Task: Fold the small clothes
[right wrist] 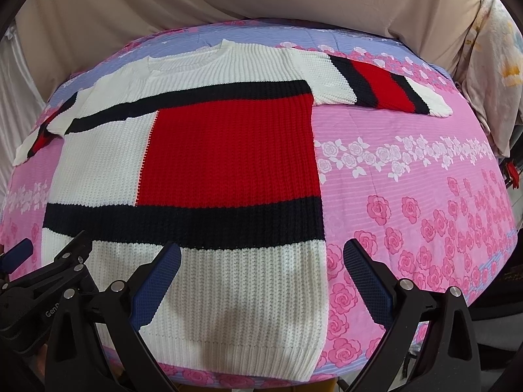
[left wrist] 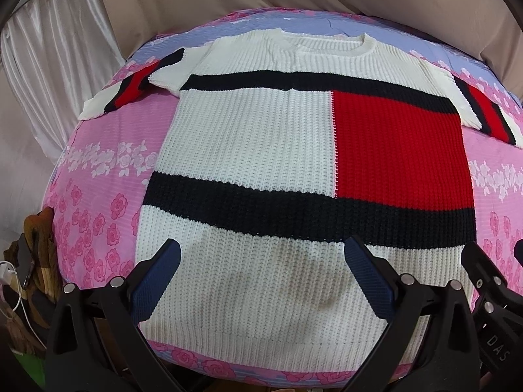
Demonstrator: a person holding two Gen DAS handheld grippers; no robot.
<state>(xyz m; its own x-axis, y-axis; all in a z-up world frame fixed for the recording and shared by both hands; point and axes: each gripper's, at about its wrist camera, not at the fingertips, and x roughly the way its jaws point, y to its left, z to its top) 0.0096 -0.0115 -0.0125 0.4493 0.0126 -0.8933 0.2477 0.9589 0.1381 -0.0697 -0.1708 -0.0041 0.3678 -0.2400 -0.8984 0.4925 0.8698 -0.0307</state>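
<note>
A knit sweater (left wrist: 248, 150) lies flat on a pink floral sheet (right wrist: 408, 170), collar away, hem toward the cameras, long axis running front to back. Only the left view shows cables (left wrist: 13, 297) left of the sweater. Left gripper (left wrist: 261, 261) and right gripper (right wrist: 261, 261) hover over the hem, jaws apart.

Sweater (left wrist: 261, 150) lies flat on bedsheet (left wrist: 108, 202), sleeves seemingly outspread.
</note>
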